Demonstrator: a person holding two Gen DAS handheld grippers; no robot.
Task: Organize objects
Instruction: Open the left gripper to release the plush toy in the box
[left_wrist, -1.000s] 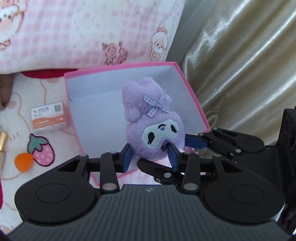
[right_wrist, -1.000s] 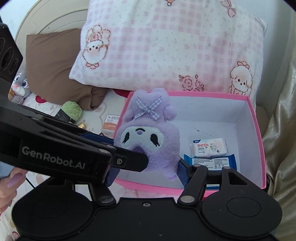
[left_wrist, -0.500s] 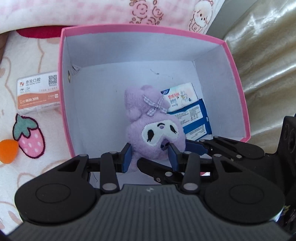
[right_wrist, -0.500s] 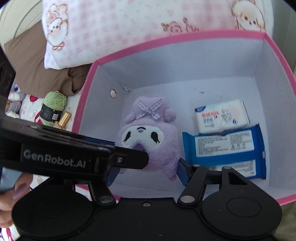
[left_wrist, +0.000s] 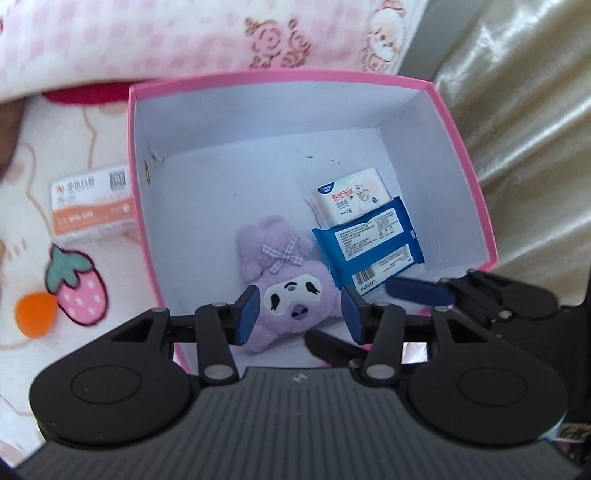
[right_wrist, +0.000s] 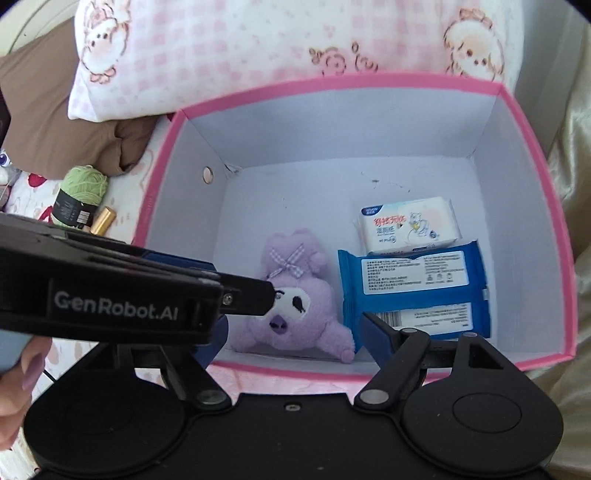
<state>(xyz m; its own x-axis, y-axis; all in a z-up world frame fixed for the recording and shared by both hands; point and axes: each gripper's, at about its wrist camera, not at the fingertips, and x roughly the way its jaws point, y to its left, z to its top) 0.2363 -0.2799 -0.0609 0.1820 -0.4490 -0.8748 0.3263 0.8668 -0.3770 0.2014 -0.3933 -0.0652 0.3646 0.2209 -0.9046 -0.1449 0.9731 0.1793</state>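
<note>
Lying face up on the white floor of the pink box (right_wrist: 535, 206), the purple plush (right_wrist: 295, 295) sits at about 7 o'clock of the box's inside, its bowed head toward 12 and its feet toward the near wall. Both claws have just been opening around it. The left claw (left_wrist: 300, 314) stands released: its blue pads flank the plush's face, the 9 o'clock pad right at the fur and the 3 o'clock pad with a sliver of white floor showing between it and the toy, neither one squeezing it. The right claw (right_wrist: 291, 332) is released too, spread wide, with the plush between its pads and clear of the one at 3 o'clock; the other pad is mostly hidden behind the left claw's black arm, which crosses the right wrist view from 9 o'clock.

Just beside the plush, at its 3 o'clock, lies a blue wipes pack (right_wrist: 413, 284), and touching that pack's far edge is a white tissue pack (right_wrist: 406, 225).

Outside the box, on the printed bedsheet, an orange-and-white carton (left_wrist: 92, 206) lies at 9 o'clock, near the box wall. In the right wrist view a green yarn ball (right_wrist: 83, 188) and a gold tube (right_wrist: 103, 219) lie at 9 o'clock of the box. A pink checked pillow (right_wrist: 258, 48) leans behind the box at 12 o'clock, and part of a hand (right_wrist: 22, 384) shows at the lower left edge.
</note>
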